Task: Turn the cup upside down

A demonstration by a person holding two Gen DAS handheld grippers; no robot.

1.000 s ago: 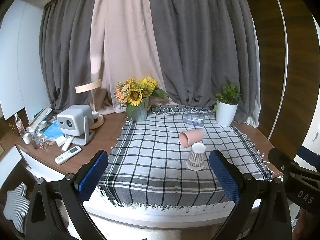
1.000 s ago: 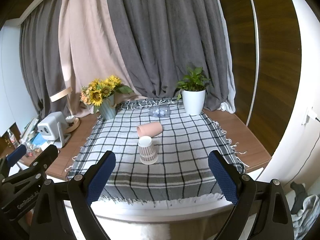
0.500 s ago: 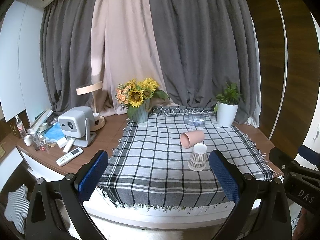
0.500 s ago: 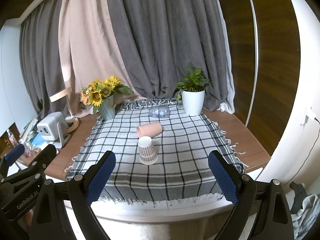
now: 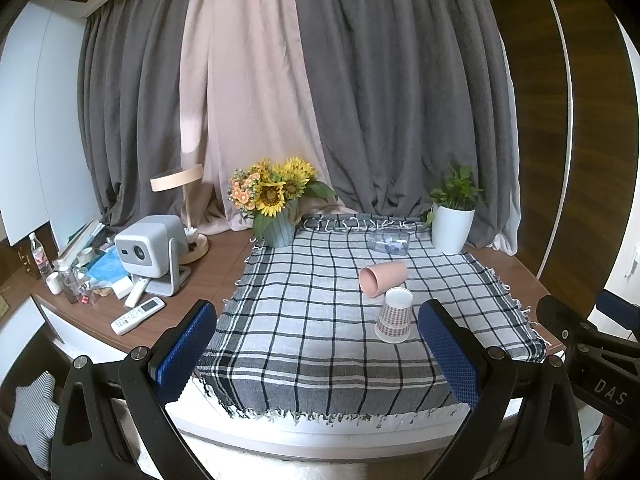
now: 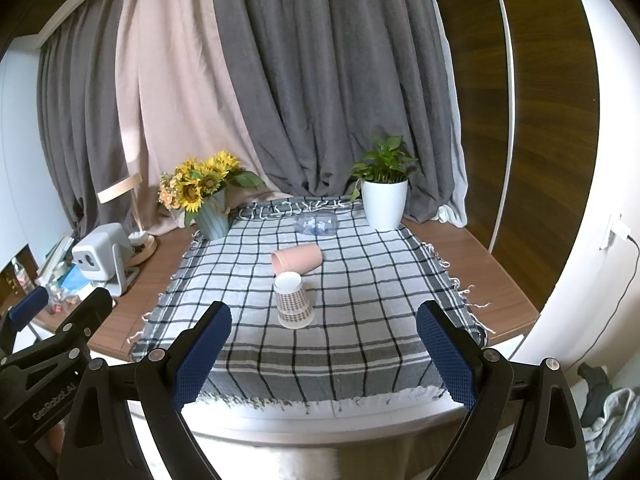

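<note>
A pink cup (image 5: 382, 277) (image 6: 297, 258) lies on its side on the checked cloth (image 5: 304, 320) (image 6: 360, 320), mouth to the left. Just in front of it a patterned paper cup (image 5: 394, 315) (image 6: 294, 300) stands upside down. A clear plastic cup (image 5: 389, 241) (image 6: 316, 224) lies on its side at the back. My left gripper (image 5: 320, 356) and my right gripper (image 6: 322, 356) are both open and empty, held back before the table's front edge, well short of the cups.
A sunflower vase (image 5: 278, 204) (image 6: 208, 200) stands at the cloth's back left, a white plant pot (image 5: 452, 224) (image 6: 384, 200) at the back right. A projector (image 5: 146, 250), lamp (image 5: 180, 184), remote (image 5: 138, 315) and clutter fill the left. Curtains hang behind.
Both views have shifted only slightly; the grippers stay open and the cups have not moved.
</note>
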